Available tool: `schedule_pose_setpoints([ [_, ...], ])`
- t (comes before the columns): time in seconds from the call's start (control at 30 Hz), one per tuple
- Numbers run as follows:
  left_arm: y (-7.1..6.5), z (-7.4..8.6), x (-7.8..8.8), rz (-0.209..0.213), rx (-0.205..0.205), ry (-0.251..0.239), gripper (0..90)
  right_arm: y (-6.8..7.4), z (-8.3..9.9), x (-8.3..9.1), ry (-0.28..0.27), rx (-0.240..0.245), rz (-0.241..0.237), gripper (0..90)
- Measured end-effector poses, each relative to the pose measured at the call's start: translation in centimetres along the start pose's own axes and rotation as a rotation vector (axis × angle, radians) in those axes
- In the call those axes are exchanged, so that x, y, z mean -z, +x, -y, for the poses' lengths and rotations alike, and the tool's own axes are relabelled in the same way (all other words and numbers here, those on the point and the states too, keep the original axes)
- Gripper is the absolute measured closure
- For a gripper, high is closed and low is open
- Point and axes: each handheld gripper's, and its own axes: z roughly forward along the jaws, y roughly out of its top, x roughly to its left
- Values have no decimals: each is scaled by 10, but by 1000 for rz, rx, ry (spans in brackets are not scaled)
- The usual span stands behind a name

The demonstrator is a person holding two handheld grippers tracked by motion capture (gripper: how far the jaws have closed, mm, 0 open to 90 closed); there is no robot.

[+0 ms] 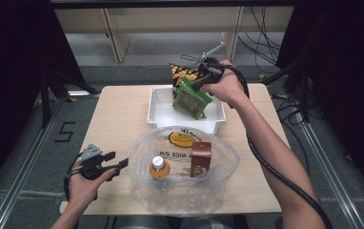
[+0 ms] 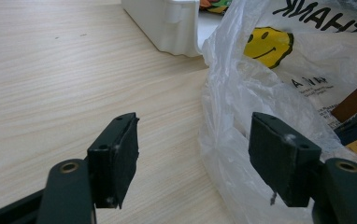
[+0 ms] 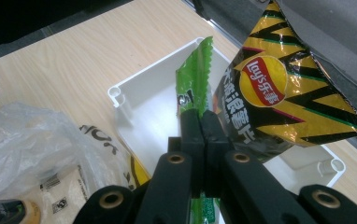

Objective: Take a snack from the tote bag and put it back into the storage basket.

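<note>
Green packet (image 3: 194, 88) half behind tongs (image 3: 200, 122)

Light wood-grain table (image 1: 118, 119), clear plastic bag (image 1: 146, 191) printed with a yellow smiley lying at its near edge, orange-labelled bottle (image 1: 159, 168) and brown carton (image 1: 201, 158) upright inside it, grey floor (image 1: 27, 143) with metal rails (image 1: 23, 167), black cables (image 1: 261, 28) beyond.
</note>
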Motion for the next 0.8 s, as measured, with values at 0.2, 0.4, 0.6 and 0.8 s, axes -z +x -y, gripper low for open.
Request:
schedule_pose_setpoints([
  [0.2,0,0,0,0,3,0,329,-2,1,-7,3,-12,8,900],
  [0.4,0,0,0,0,4,-2,329,-5,1,-13,7,10,15,900],
  [0.6,0,0,1,1,5,-5,329,-6,2,-22,28,6,26,900],
  [0.8,0,0,1,2,5,-6,329,-10,3,-31,38,-13,22,900],
])
